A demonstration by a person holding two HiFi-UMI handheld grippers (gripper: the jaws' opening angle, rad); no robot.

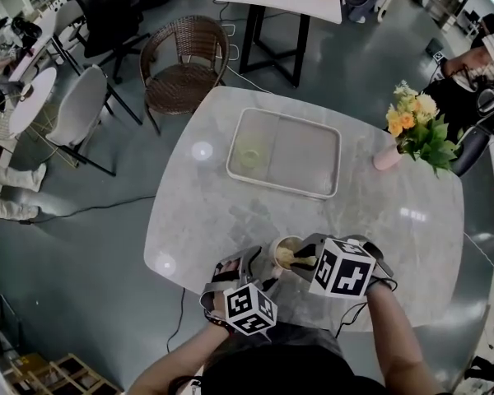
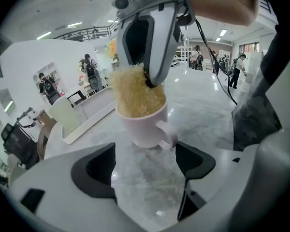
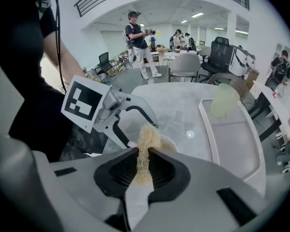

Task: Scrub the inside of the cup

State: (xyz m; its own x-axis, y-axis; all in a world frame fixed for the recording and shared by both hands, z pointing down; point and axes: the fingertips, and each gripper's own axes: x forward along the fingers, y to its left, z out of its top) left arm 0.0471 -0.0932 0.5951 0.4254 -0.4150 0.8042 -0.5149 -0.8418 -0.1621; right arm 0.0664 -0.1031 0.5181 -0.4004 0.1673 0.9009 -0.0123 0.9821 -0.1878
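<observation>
A white cup (image 1: 286, 253) with a handle stands on the marble table (image 1: 198, 212) near its front edge. A yellowish fibrous scrubber (image 1: 286, 258) sits inside it. My right gripper (image 1: 306, 259) is shut on the scrubber (image 3: 146, 144), and its tip reaches into the cup (image 3: 170, 142). In the left gripper view the cup (image 2: 145, 127) stands just ahead of my left gripper (image 2: 145, 170), filled by the scrubber (image 2: 135, 94). The left jaws stand wide open, apart from the cup, with nothing between them. In the head view the left gripper (image 1: 255, 263) is just left of the cup.
A white tray (image 1: 337, 164) lies at the table's middle with a pale green cup (image 1: 251, 151) in it. A pink vase of flowers (image 1: 387, 156) stands at the right. A wicker chair (image 1: 181, 64) is beyond the far edge. People stand in the background.
</observation>
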